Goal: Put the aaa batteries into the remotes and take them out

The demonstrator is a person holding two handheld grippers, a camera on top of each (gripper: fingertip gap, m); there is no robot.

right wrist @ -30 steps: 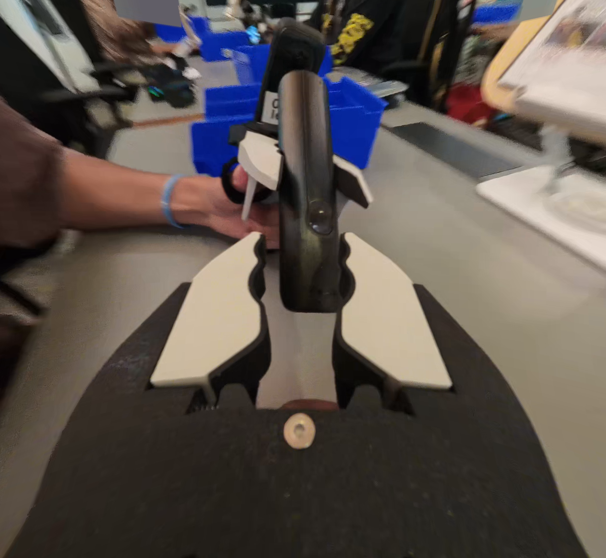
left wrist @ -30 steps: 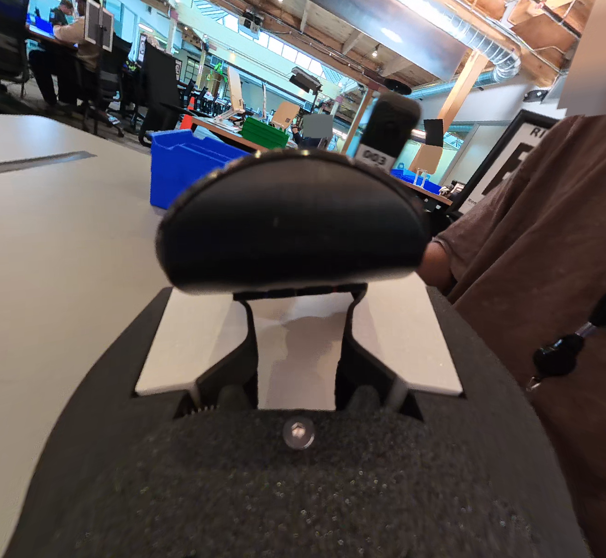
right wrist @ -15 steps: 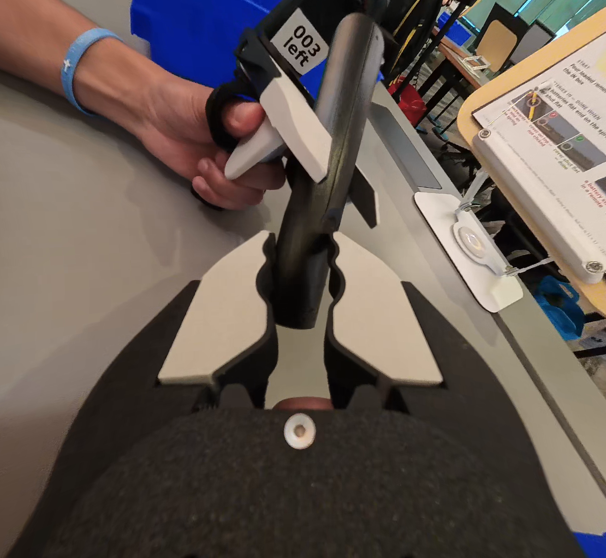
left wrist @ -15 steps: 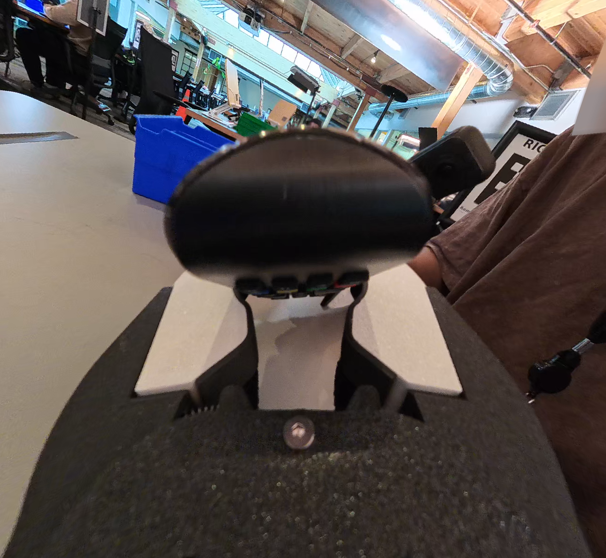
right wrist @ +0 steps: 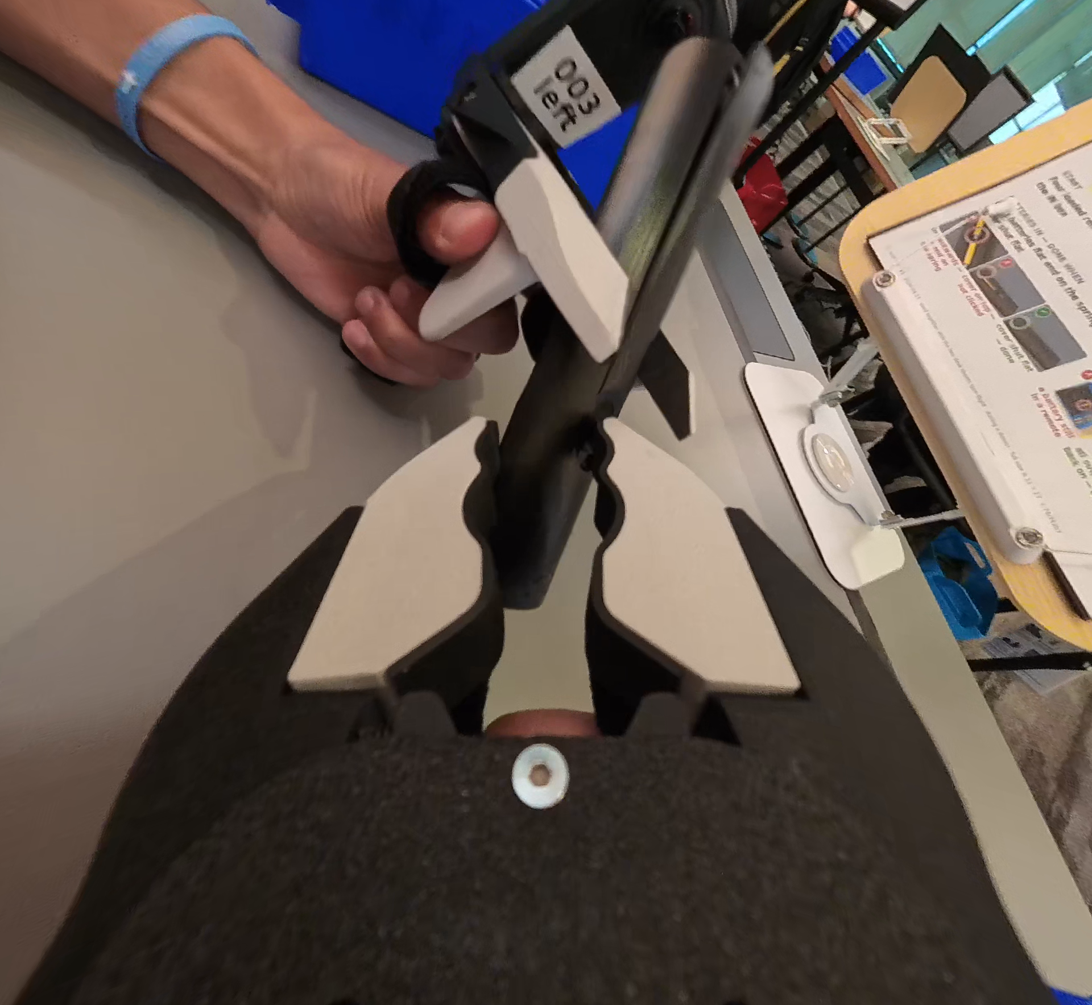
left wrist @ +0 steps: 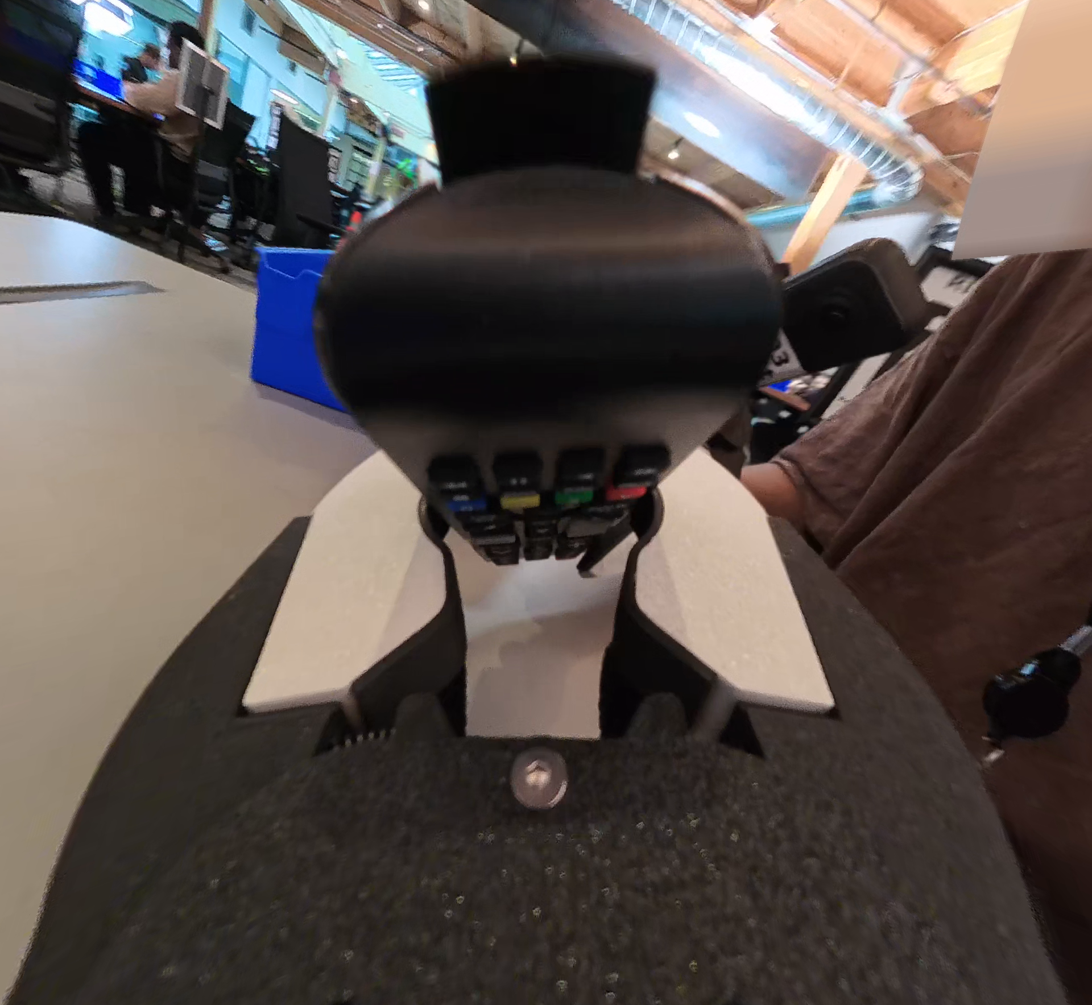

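Observation:
A black remote [left wrist: 543, 326] is held in the air between both grippers. In the left wrist view I see it end-on, with its button side and a row of coloured keys facing down. My left gripper [left wrist: 538, 510] is shut on it. In the right wrist view the remote [right wrist: 532, 516] leans up and to the right, and my right gripper [right wrist: 543, 445] is shut on its near end. The left gripper [right wrist: 635, 380] clamps it higher up. A blurred black flat piece [left wrist: 538, 120] sticks out at the remote's far end. No batteries are in view.
A hand with a blue wristband [right wrist: 171, 61] holds the left gripper above the grey table [right wrist: 148, 445]. A blue bin [right wrist: 413, 1] stands behind, also in the left wrist view [left wrist: 289, 326]. A white holder [right wrist: 827, 474] and an instruction board [right wrist: 993, 326] are at the right. A brown-shirted torso [left wrist: 945, 445] is close by. Left and right tips are no more than a few centimetres apart.
The remote has tipped, so its button side now shows in the left view. In the right view it leans further right. The black piece now shows at its far end.

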